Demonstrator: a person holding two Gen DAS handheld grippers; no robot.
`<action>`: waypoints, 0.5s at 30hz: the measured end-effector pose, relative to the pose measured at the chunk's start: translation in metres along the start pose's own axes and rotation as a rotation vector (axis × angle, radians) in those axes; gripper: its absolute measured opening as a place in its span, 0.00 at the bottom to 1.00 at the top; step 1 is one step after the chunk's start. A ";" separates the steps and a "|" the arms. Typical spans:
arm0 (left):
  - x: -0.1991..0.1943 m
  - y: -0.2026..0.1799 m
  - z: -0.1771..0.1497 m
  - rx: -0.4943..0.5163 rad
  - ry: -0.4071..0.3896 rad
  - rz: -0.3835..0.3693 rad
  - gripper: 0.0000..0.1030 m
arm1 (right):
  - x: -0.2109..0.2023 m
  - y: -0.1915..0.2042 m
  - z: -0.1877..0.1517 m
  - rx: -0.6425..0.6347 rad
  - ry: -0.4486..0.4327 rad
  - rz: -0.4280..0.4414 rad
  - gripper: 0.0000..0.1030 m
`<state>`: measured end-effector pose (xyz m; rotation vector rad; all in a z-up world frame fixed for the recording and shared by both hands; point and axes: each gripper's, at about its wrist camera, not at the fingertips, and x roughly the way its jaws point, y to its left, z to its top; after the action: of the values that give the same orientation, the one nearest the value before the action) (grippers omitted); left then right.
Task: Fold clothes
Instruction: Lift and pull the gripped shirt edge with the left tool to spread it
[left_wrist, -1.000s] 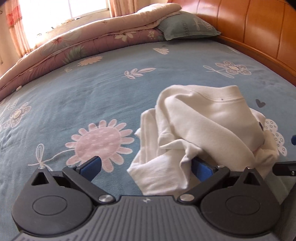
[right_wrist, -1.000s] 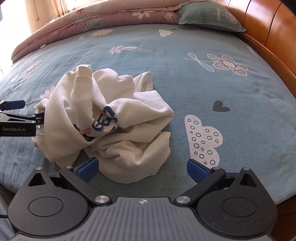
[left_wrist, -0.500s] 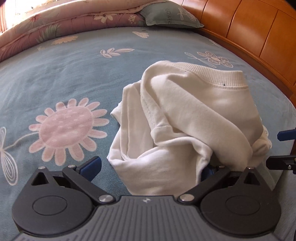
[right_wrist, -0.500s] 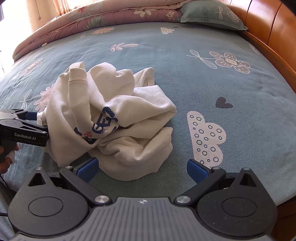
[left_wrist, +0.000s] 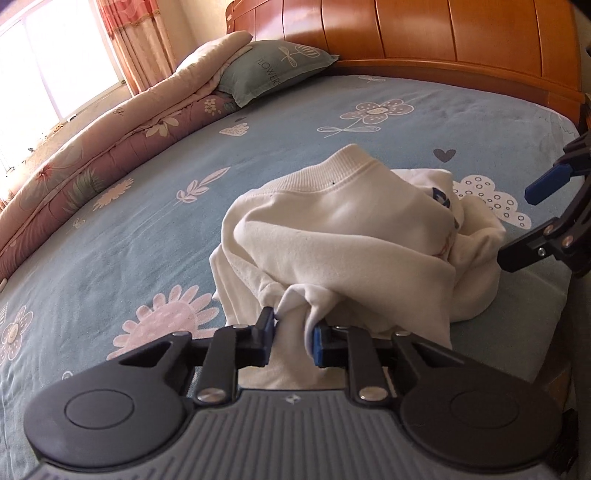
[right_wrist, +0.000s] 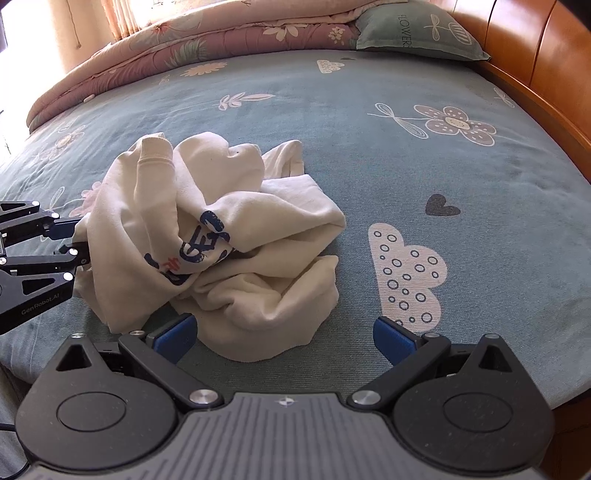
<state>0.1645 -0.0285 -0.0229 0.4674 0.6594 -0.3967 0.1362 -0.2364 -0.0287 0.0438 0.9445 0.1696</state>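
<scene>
The green pillow at the far end of the bed, by the headboard, carries the word "FLOWERS" running down its cover. The left gripper, seen at the left edge of the right wrist view, is marked "GenRobot.AI" in small pale letters on its black side. The white sweatshirt bears large blue printed characters, crumpled into the folds and unreadable.

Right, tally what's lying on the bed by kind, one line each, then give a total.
White sweatshirt: 1
Green pillow: 1
Folded floral quilt: 1
Total: 3
</scene>
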 end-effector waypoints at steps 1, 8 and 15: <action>0.000 0.005 0.003 -0.012 -0.007 0.010 0.12 | -0.001 -0.001 0.000 0.001 -0.002 -0.003 1.00; -0.003 0.052 0.006 -0.074 -0.014 0.137 0.05 | -0.004 -0.001 0.000 -0.035 -0.022 -0.023 1.00; -0.006 0.096 -0.005 -0.141 0.014 0.243 0.01 | -0.004 0.006 0.009 -0.103 -0.053 -0.034 1.00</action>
<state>0.2050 0.0549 0.0051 0.4111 0.6307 -0.1162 0.1407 -0.2310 -0.0190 -0.0625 0.8821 0.1850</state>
